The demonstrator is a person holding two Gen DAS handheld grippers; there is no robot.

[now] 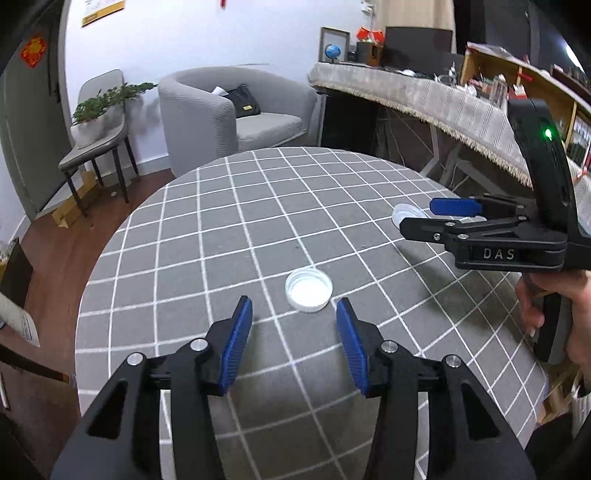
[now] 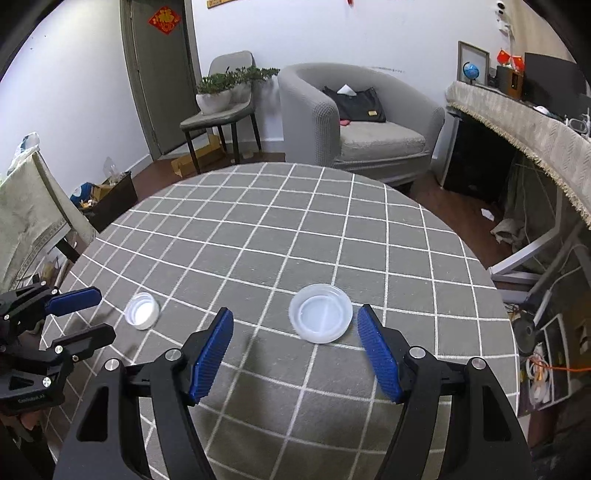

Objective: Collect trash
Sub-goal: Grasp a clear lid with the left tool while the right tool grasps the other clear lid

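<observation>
Small white cap (image 1: pixel 308 290) open side up on the grey checked tablecloth (image 1: pixel 221 229), just beyond the left gripper (image 1: pixel 294 314), jaws wide, empty. To its right, clear plastic lid (image 2: pixel 320 318) flat before the right gripper (image 2: pixel 295 325), jaws likewise spread, touching nothing. Grey armchair (image 2: pixel 369 122) far behind.

A lived-in home sitting room: a grey armchair (image 2: pixel 369 122) with a black handbag (image 2: pixel 356 105), a potted plant (image 2: pixel 218 92) on a side chair, a red door charm (image 2: pixel 164 20), and a cloth-draped desk (image 2: pixel 517 122) with a globe (image 2: pixel 470 71).
</observation>
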